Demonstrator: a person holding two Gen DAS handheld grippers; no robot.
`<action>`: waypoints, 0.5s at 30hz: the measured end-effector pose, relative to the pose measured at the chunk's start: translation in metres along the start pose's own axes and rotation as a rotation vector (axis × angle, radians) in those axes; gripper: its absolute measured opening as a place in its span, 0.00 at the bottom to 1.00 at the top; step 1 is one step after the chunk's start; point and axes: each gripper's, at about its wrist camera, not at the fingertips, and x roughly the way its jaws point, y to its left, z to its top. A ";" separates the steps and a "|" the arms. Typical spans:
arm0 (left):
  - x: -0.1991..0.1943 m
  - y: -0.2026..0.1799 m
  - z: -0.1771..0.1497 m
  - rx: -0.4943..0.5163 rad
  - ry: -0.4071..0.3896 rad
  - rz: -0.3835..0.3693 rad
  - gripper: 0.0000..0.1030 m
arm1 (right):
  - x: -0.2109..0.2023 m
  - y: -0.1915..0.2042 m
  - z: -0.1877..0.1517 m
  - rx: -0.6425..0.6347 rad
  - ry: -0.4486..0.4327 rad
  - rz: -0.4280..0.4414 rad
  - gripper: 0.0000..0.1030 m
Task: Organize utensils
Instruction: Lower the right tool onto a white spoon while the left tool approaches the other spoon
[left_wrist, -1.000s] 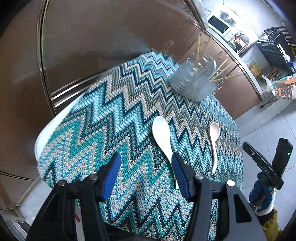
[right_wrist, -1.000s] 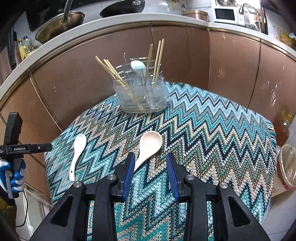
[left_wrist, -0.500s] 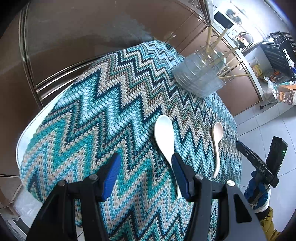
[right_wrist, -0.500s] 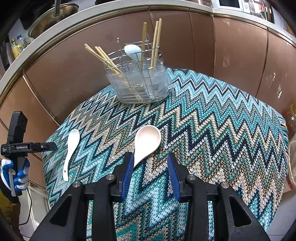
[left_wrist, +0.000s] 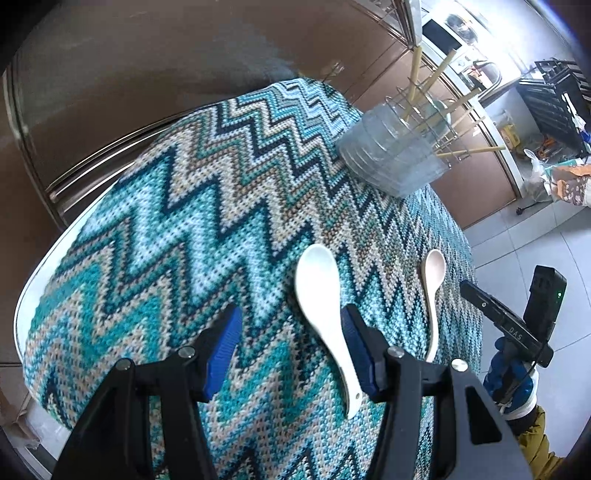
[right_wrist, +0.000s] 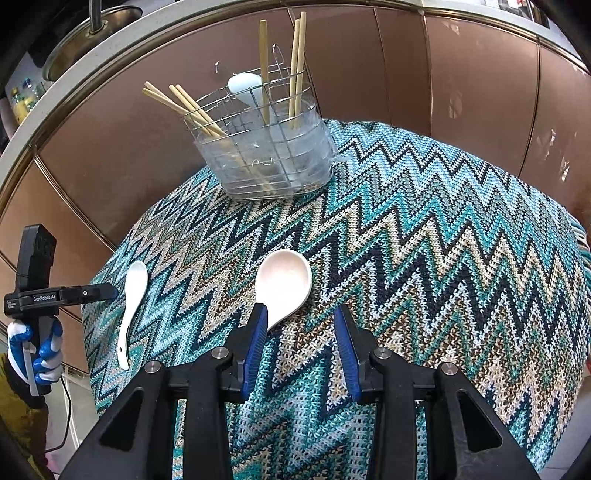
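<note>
A white spoon (left_wrist: 318, 284) lies on the zigzag cloth (left_wrist: 177, 221). Its handle runs down along the inner side of the right finger of my left gripper (left_wrist: 290, 314), which is open and hangs just above it. A cream spoon (right_wrist: 284, 282) lies bowl-up in front of my right gripper (right_wrist: 300, 309), also open. That spoon's handle disappears under the left finger (right_wrist: 256, 332). A clear wire-framed utensil holder (right_wrist: 266, 155) at the table's far edge holds chopsticks and a pale spoon. Each view shows the other spoon (right_wrist: 133, 291) (left_wrist: 433, 273) and the other gripper (right_wrist: 99, 291) (left_wrist: 476, 291).
Brown cabinet fronts (right_wrist: 461, 92) curve close behind the table under a counter with a pot (right_wrist: 88, 40). The table's white rim (left_wrist: 33, 288) shows at the left. A gloved hand (right_wrist: 40, 347) holds the left gripper. Tiled floor (left_wrist: 535, 240) lies to the right.
Both grippers have sunk and moved forward toward their spoons, which now look larger and closer to the fingers. Spoons and holder have not moved.
</note>
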 end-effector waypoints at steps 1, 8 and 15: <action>0.002 -0.001 0.002 0.004 0.001 0.002 0.51 | 0.002 0.000 0.001 -0.001 0.002 0.001 0.36; 0.013 -0.007 0.012 0.001 0.018 -0.023 0.46 | 0.012 -0.008 0.013 0.013 0.020 0.036 0.36; 0.029 -0.011 0.020 -0.005 0.048 -0.019 0.34 | 0.034 -0.020 0.029 0.036 0.077 0.088 0.36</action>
